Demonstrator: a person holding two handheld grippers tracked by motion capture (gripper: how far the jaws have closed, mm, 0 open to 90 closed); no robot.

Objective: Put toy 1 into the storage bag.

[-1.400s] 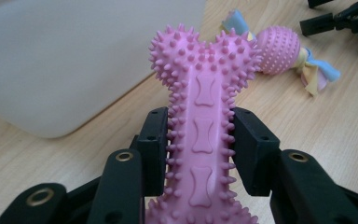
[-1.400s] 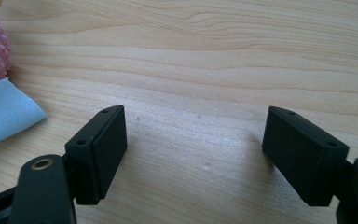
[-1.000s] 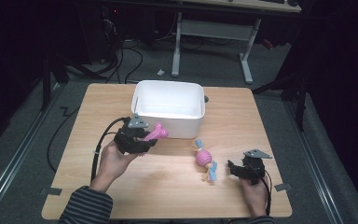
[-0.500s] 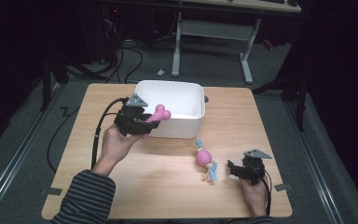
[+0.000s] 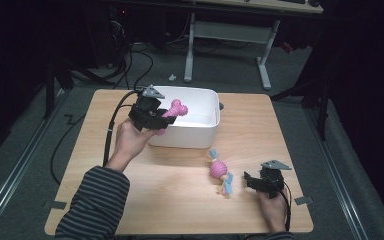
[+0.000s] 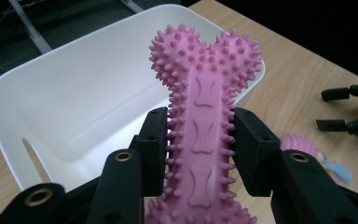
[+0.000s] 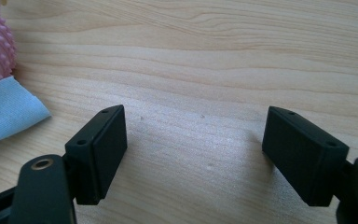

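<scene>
A dim lab: cables [image 5: 130,60] trail over carpet (adjustable desk frame [image 5: 230,45] behind).

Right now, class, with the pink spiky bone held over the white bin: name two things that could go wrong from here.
1. The left gripper clamps the pink spiky bone only at its narrow shaft, over soft spikes; it might twist or slip.
2. The bone hangs near the white bin's front wall, so a release now could hit the rim and land on the table.
</scene>
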